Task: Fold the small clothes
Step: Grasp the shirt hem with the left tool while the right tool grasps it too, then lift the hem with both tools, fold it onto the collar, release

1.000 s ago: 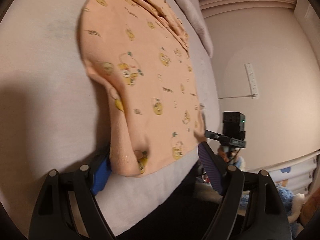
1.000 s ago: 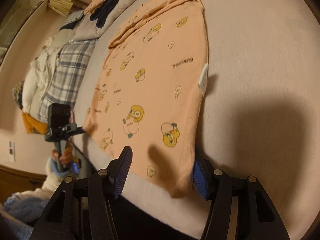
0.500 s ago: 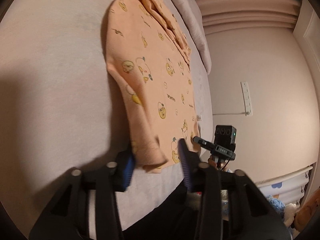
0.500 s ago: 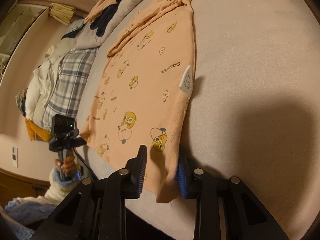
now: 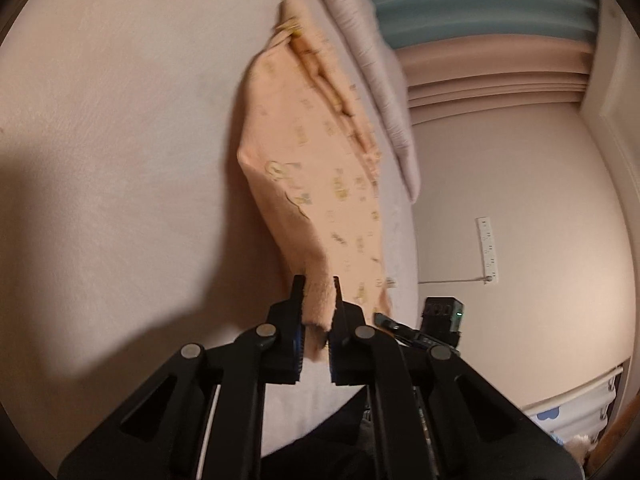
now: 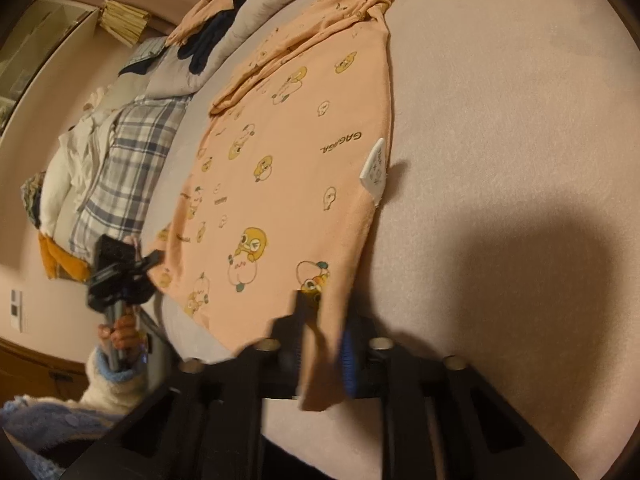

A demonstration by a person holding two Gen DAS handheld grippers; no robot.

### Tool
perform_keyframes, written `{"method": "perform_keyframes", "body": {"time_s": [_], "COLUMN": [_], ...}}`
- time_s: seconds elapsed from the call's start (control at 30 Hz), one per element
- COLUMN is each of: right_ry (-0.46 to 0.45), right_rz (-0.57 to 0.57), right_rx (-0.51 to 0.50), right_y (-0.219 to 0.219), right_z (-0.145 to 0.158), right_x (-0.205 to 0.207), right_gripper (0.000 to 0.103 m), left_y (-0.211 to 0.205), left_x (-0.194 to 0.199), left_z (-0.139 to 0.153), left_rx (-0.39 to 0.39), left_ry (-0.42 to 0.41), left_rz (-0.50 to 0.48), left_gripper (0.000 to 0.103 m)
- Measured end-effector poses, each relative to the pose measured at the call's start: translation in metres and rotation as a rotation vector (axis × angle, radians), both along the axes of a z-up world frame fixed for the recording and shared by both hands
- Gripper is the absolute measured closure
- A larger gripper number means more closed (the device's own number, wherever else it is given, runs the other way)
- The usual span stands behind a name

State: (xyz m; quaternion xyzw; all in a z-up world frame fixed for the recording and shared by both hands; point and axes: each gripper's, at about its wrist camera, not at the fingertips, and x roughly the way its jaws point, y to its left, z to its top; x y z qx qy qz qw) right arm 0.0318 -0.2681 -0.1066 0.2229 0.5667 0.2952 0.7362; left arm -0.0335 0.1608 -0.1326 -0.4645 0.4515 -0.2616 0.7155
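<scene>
A small peach shirt with yellow duck prints [image 6: 288,184] lies on the pale bed cover [image 6: 500,120]. My right gripper [image 6: 324,320] is shut on the shirt's near hem corner, below a white care label [image 6: 375,172]. In the left wrist view the same shirt [image 5: 312,168] is lifted at its near corner, and my left gripper [image 5: 317,300] is shut on that corner. The left gripper also shows in the right wrist view [image 6: 120,276], at the shirt's left hem corner. The right gripper's body shows in the left wrist view [image 5: 440,316].
Other clothes lie at the far left of the bed: a plaid garment [image 6: 128,168], white items [image 6: 68,168] and a dark piece [image 6: 208,40]. A rolled grey duvet [image 5: 372,60] runs along the bed's far side. A wall [image 5: 520,200] stands beyond the bed.
Both grippers have closed on the shirt's near hem corners. The left gripper has raised its corner, so the shirt's left side stands up off the bed.
</scene>
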Motion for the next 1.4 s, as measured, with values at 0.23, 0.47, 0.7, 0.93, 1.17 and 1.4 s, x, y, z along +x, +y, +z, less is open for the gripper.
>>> {"method": "perform_keyframes", "body": {"time_s": [0.23, 0.47, 0.7, 0.93, 1.17, 1.4], "right_ry": [-0.078, -0.118, -0.192, -0.235, -0.274, -0.255], "right_rz": [0.008, -0.011, -0.033, -0.054, -0.084, -0.151], "right_rx": [0.162, 0.274, 0.319, 0.317, 0.326, 0.317], "right_y": [0.002, 0.003, 0.003, 0.002, 0.000, -0.002], "right_z": [0.022, 0.034, 0.055, 0.066, 0.077, 0.080], "right_x": [0.000, 0.005, 0.015, 0.031, 0.058, 0.114], "right_gripper": [0.097, 0.097, 0.097, 0.097, 0.097, 0.097], "left_y": [0.001, -0.010, -0.007, -0.002, 0.005, 0.017], "left_x": [-0.005, 0.011, 0.030, 0.053, 0.092, 0.158], "left_z": [0.026, 0.041, 0.055, 0.068, 0.085, 0.089], "left_rx": [-0.056, -0.038, 0.015, 0.035, 0.045, 0.039], "left_ry": [-0.110, -0.143, -0.149, -0.176, -0.196, -0.159], "left_rz": [0.037, 0.016, 0.021, 0.045, 0.067, 0.115], "left_gripper": [0.097, 0.097, 0.097, 0.097, 0.097, 0.097]}}
